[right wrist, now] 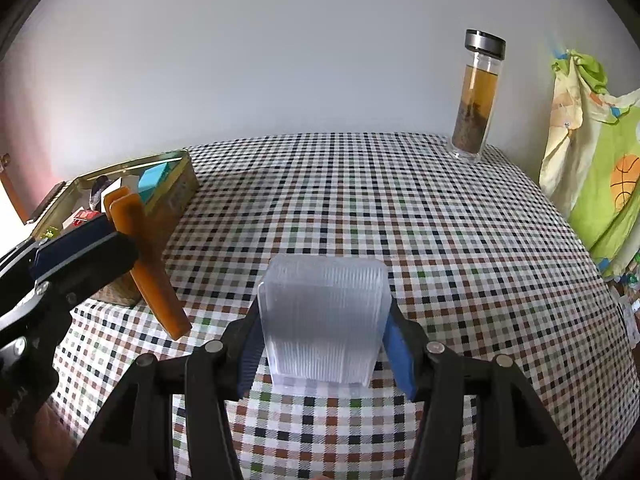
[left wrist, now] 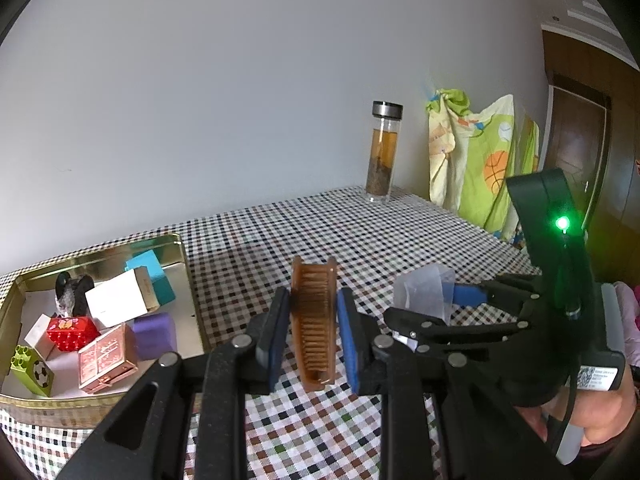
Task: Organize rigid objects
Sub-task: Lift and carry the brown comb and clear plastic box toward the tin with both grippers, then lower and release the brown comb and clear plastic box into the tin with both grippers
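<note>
My left gripper (left wrist: 313, 330) is shut on a brown comb (left wrist: 314, 320), held above the checkered tablecloth; the comb also shows in the right wrist view (right wrist: 146, 264). My right gripper (right wrist: 324, 340) is shut on a clear ribbed plastic box (right wrist: 324, 316), held just above the cloth; that box shows in the left wrist view (left wrist: 424, 292) to the right of the comb. A gold tin tray (left wrist: 188, 280) sits at the left and holds several small items: a teal box (left wrist: 154, 276), a white box (left wrist: 118, 298), a purple block (left wrist: 154, 334), a copper box (left wrist: 106, 358).
A glass bottle (right wrist: 476, 100) with brown contents stands at the table's far right by the wall. A green patterned cloth (right wrist: 600, 168) hangs beyond the right edge. The tray also holds a red brick (left wrist: 72, 332), a green brick (left wrist: 32, 370) and a dark figurine (left wrist: 72, 294).
</note>
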The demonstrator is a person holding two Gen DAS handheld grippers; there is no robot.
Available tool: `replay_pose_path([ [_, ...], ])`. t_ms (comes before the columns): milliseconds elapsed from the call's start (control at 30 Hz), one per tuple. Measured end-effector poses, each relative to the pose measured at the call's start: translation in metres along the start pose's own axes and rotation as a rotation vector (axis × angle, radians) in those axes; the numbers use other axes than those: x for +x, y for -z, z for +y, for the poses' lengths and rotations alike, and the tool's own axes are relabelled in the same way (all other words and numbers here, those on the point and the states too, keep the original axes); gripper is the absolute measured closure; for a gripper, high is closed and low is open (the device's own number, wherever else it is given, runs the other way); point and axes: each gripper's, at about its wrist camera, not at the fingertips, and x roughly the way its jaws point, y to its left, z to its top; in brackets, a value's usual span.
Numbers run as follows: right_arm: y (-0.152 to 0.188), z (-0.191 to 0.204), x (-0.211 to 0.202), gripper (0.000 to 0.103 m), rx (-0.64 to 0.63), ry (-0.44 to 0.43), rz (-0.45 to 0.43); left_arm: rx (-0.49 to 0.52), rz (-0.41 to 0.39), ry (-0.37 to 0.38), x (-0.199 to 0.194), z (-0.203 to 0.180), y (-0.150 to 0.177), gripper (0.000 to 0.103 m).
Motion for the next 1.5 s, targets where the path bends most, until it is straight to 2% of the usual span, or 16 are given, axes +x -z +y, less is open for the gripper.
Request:
replay_pose_path([
  [367,-0.011,0.014,-0.012,0.046,-0.023,-0.039,-0.038,-0.043,-0.064,-0.010,-0.024,0.021,-0.009,0.080],
  [500,-0.027,0.030,-0.020,0.046,-0.061,-0.053,-0.074,-0.057,-0.105,-0.050,-0.043,0.044,-0.018,0.080],
  [633,-0.050,0.057,-0.022,0.046,-0.096,-0.100,-0.110,-0.065,-0.130,-0.136,-0.056,0.078,-0.027,0.080],
  [800,-0.077,0.093,-0.011,0.046,-0.141,-0.165,-0.133,-0.092,-0.124,-0.239,-0.062,0.129,-0.032,0.080],
  [1000,-0.098,0.138,0.028,0.046,-0.167,-0.230,-0.100,-0.134,-0.085,-0.349,-0.054,0.185,-0.031,0.080],
  [1200,-0.102,0.170,0.065,0.046,-0.195,-0.268,-0.056,-0.198,0.007,-0.383,-0.032,0.216,-0.017,0.080],
  [1367,-0.100,0.193,0.083,0.046,-0.222,-0.323,-0.028,-0.192,0.003,-0.382,-0.030,0.213,-0.016,0.080],
  [1433,-0.099,0.197,0.086,0.046,-0.232,-0.337,-0.030,-0.209,0.015,-0.386,-0.029,0.216,-0.015,0.078],
  [1500,-0.097,0.199,0.087,0.043,-0.249,-0.336,-0.039,-0.221,0.026,-0.390,-0.028,0.220,-0.016,0.056],
])
